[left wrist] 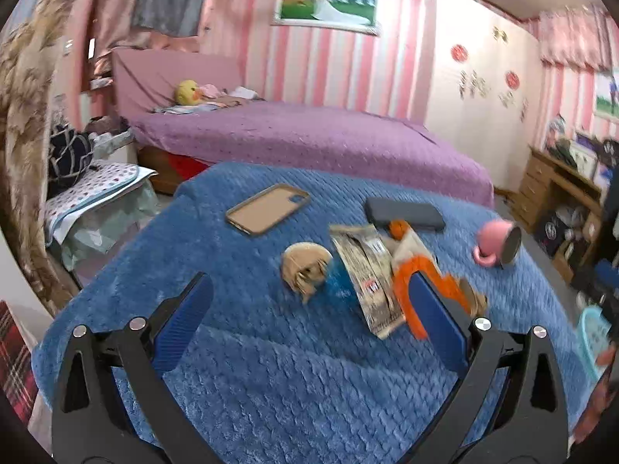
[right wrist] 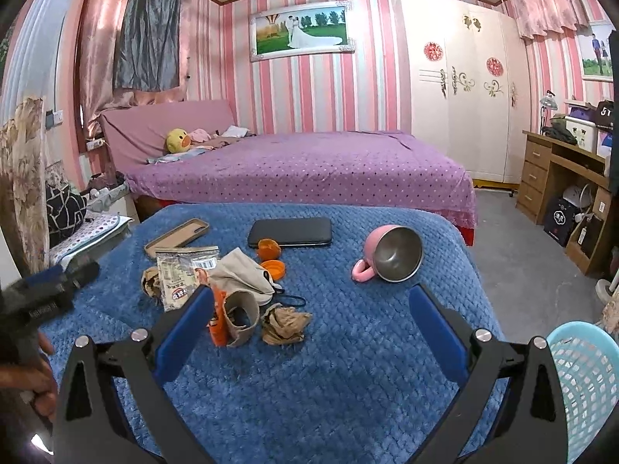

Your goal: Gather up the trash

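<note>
Both grippers, left (left wrist: 309, 301) and right (right wrist: 311, 309), hung spread and empty; the paper wad (right wrist: 285, 324) lay just beyond the right fingers, seemingly nearer them.

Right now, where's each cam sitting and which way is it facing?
Left wrist: on the left gripper, facing the purple bed over the blue blanket; open jaws show.
Right wrist: on the right gripper, same heading; open jaws, left gripper, basket show.
Shared: pink mug, snack wrapper.
</note>
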`<move>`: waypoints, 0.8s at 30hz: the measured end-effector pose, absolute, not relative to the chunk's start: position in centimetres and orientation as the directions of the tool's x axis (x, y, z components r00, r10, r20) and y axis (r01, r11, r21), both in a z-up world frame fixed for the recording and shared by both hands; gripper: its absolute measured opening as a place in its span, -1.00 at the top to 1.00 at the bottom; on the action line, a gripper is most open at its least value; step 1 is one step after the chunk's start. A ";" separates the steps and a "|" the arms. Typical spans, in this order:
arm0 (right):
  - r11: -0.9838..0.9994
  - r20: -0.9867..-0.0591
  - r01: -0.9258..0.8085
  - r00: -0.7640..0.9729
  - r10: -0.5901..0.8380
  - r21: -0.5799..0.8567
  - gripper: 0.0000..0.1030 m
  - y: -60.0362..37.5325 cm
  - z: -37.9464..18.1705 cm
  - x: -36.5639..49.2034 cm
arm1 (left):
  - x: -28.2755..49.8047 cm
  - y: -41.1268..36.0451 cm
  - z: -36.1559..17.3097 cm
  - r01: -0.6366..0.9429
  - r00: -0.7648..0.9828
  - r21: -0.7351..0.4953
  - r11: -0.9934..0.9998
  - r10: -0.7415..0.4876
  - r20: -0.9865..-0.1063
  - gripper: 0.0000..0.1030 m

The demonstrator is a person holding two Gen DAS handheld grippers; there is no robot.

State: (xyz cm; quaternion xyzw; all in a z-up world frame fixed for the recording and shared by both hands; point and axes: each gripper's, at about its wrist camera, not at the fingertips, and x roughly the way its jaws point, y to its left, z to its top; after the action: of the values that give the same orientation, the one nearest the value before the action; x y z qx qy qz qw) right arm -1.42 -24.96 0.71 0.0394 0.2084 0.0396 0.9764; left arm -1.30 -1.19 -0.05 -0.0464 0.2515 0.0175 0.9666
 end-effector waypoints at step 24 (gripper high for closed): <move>0.997 -0.414 -0.060 0.907 0.078 0.057 -0.91 -24.2 0.3 -1.4 | -1.6 -0.7 0.1 -0.048 0.870 -0.076 0.996 0.005 -0.493 -0.90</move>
State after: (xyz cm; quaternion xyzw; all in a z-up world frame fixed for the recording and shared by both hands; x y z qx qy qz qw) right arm -1.35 -24.18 0.29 0.0217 0.2129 0.0354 0.9762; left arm -1.64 -0.70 0.08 -0.0430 0.2546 0.0138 0.9660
